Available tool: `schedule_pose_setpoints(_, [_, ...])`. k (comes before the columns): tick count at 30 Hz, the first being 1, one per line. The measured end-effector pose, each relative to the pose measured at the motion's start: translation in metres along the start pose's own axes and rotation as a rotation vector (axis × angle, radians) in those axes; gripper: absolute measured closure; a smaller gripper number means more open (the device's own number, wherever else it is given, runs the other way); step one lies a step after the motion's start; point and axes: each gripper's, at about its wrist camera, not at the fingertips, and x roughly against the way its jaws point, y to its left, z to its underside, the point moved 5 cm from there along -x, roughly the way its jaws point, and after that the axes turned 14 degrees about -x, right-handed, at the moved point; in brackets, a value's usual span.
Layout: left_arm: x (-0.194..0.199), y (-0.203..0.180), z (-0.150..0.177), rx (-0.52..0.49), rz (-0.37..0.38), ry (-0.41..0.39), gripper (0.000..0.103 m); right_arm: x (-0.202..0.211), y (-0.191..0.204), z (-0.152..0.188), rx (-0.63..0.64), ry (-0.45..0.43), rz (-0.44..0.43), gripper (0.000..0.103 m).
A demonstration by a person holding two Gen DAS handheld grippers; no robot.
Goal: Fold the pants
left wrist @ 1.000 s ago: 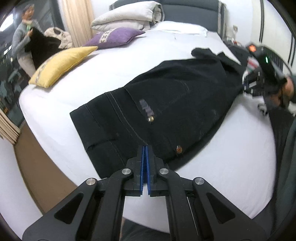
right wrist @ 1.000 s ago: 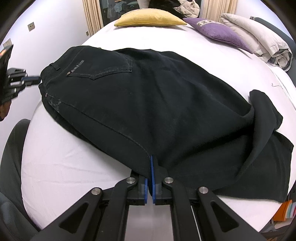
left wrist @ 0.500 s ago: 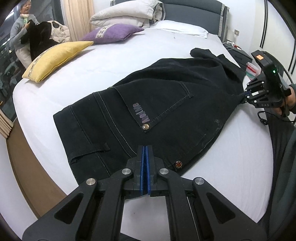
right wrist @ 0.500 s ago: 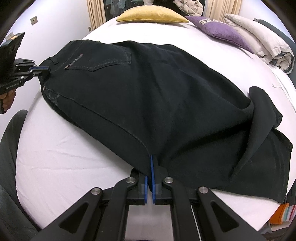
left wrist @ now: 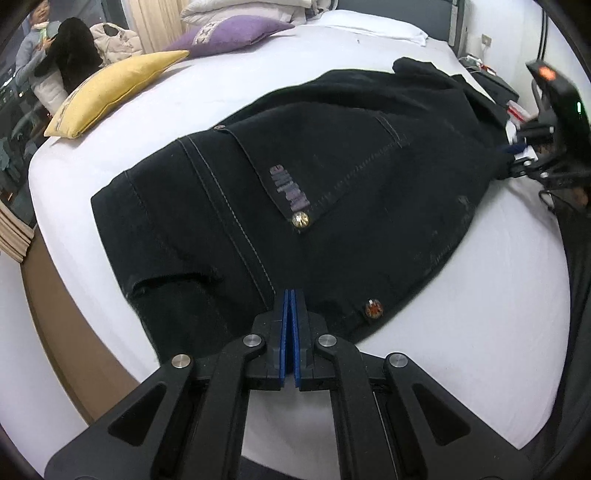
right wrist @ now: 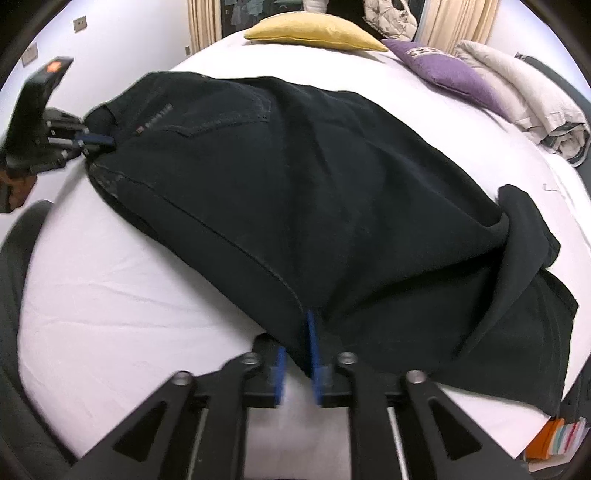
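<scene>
Black pants spread over the white bed, one pair of tongs clamped, the other letting go.

The left tongs pinch the waistband of the pants at lower centre; the right tongs have just been opening, pads parted, hem fabric still between them. The bed carries a yellow pillow at upper centre.

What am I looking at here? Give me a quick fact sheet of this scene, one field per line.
setting: white bed
garment: black pants lying spread across the bed
left gripper: shut on the waist end of the pants
right gripper: jaws have just been opening, fabric edge between them but no longer pinched
pillows: yellow pillow and purple pillow at the far side
extras: folded pale duvet
</scene>
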Motion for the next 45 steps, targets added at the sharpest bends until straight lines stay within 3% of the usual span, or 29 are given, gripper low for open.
schedule_pose_setpoints(1, [0.002, 0.001, 0.004, 0.019, 0.01, -0.002, 0.102, 0.007, 0.001, -0.005, -0.009, -0.018, -0.024, 0.053])
schedule_pose_setpoints(2, [0.002, 0.002, 0.005, 0.032, 0.018, -0.001, 0.102, 0.012, 0.004, -0.007, -0.014, -0.038, -0.029, 0.05])
schedule_pose_setpoints(8, [0.01, 0.001, 0.013, 0.054, 0.006, 0.014, 0.102, 0.025, 0.008, -0.066, -0.055, -0.139, -0.085, 0.05])
schedule_pose_setpoints(12, [0.04, 0.007, -0.019, 0.058, -0.008, -0.031, 0.102, 0.01, 0.009, -0.094, -0.118, -0.14, -0.126, 0.05])
schedule_pose_setpoints(15, [0.053, 0.01, -0.046, 0.027, -0.021, -0.074, 0.102, 0.017, 0.022, -0.089, -0.08, -0.103, -0.213, 0.048])
schedule_pose_setpoints(16, [0.051, 0.012, -0.056, 0.032, -0.018, -0.086, 0.102, 0.017, 0.028, -0.082, -0.03, -0.052, -0.238, 0.042])
schedule_pose_setpoints(17, [0.044, 0.014, -0.066, 0.036, -0.011, -0.089, 0.102, 0.017, 0.035, -0.071, 0.037, -0.021, -0.235, 0.042])
schedule_pose_setpoints(18, [0.033, 0.013, -0.074, 0.028, -0.017, -0.088, 0.102, 0.021, 0.036, -0.063, 0.058, -0.044, -0.211, 0.042])
schedule_pose_setpoints(22, [-0.014, -0.003, -0.081, 0.016, 0.031, -0.033, 0.102, 0.028, -0.005, -0.068, -0.176, -0.105, -0.258, 0.042])
schedule_pose_setpoints(24, [-0.034, -0.013, -0.07, -0.023, -0.001, 0.005, 0.102, 0.018, -0.026, -0.073, -0.272, -0.112, -0.304, 0.042])
schedule_pose_setpoints(25, [-0.033, -0.014, -0.068, -0.029, -0.021, -0.009, 0.102, 0.009, -0.03, -0.07, -0.27, -0.094, -0.278, 0.043])
schedule_pose_setpoints(27, [-0.027, -0.014, -0.061, 0.02, 0.009, -0.013, 0.102, -0.023, -0.036, -0.052, -0.244, -0.004, -0.175, 0.047])
schedule_pose_setpoints(28, [-0.026, -0.014, -0.058, 0.021, 0.014, -0.012, 0.102, -0.032, -0.041, -0.042, -0.238, 0.008, -0.151, 0.06])
schedule_pose_setpoints(30, [-0.023, -0.017, -0.047, 0.005, 0.014, -0.003, 0.102, -0.026, -0.055, -0.03, -0.256, -0.042, -0.16, 0.072])
schedule_pose_setpoints(34, [-0.005, -0.016, -0.054, 0.035, 0.004, -0.002, 0.102, -0.002, -0.067, -0.034, -0.28, -0.068, -0.122, 0.072])
schedule_pose_setpoints(36, [0.012, -0.019, -0.068, 0.028, 0.003, -0.06, 0.102, 0.022, -0.054, -0.051, -0.253, -0.152, -0.176, 0.072])
schedule_pose_setpoints(39, [0.01, -0.034, -0.102, -0.005, 0.012, -0.108, 0.102, 0.026, -0.024, -0.073, -0.207, -0.198, -0.261, 0.071])
schedule_pose_setpoints(42, [-0.024, -0.052, -0.113, -0.048, 0.038, -0.038, 0.102, -0.004, 0.004, -0.071, -0.098, -0.14, -0.234, 0.071])
schedule_pose_setpoints(43, [-0.037, -0.057, -0.107, -0.058, 0.047, -0.003, 0.102, -0.019, 0.004, -0.067, -0.081, -0.105, -0.206, 0.071])
schedule_pose_setpoints(45, [-0.042, -0.056, -0.096, -0.054, 0.061, -0.019, 0.102, -0.05, -0.017, -0.053, -0.117, -0.035, -0.168, 0.073])
